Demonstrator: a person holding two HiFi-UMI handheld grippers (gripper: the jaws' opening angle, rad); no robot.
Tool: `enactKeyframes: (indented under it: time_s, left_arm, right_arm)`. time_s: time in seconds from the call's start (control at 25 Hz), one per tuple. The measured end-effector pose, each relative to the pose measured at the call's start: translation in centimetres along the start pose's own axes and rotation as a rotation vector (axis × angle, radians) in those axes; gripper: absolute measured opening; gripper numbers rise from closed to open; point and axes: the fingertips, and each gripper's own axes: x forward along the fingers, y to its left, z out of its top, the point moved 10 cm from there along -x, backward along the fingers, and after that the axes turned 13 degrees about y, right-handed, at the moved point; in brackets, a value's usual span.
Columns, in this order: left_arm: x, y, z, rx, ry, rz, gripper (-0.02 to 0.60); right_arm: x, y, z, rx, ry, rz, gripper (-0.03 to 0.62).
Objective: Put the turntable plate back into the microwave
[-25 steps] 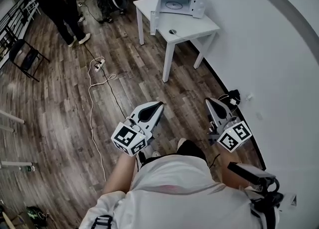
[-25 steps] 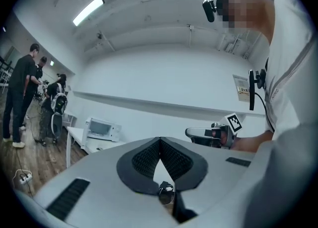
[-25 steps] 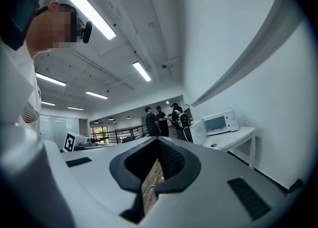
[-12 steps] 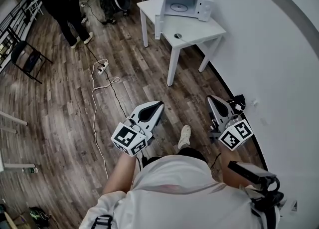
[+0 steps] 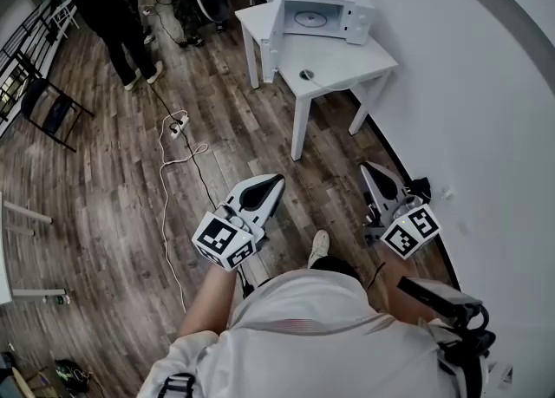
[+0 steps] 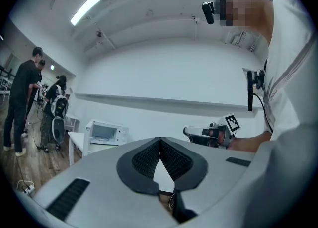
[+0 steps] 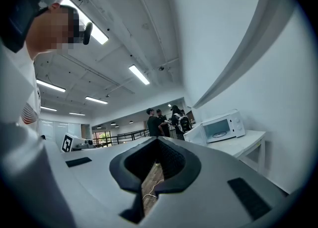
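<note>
Left tool (image 5: 274, 181) and right tool (image 5: 370, 168) are held level, jaws pressed together on nothing, pointed at the open microwave (image 5: 323, 10) on the far tabletop (image 5: 351, 51), evidently kept ready for arrival.

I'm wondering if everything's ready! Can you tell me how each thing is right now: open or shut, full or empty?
White box-shaped microwave: door swung open.
Round pale plate: lying inside the microwave.
Left gripper: shut, holding nothing.
Right gripper: shut, holding nothing.
</note>
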Motion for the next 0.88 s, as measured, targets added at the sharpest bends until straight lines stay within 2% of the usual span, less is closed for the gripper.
enactKeyframes:
  time_s: [0.28,0.64,0.88]
  left_arm:
    - [9.9,2.0,2.7,-0.016,0.008,0.03,0.011]
    - [19.9,3.1,4.9,-0.038,0.021,0.07,0.011]
    - [23.6,3.9,5.8,-0.017,0.075,0.061,0.011]
  right_arm:
    - [1.3,-10.5,3.2,0.014,0.008,0.022,0.003]
    - [1.9,-21.3,5.1,0.047,0.007,0.044,0.004]
    - [2.7,-24.8,4.3,0.106,-0.003,0.053,0.005]
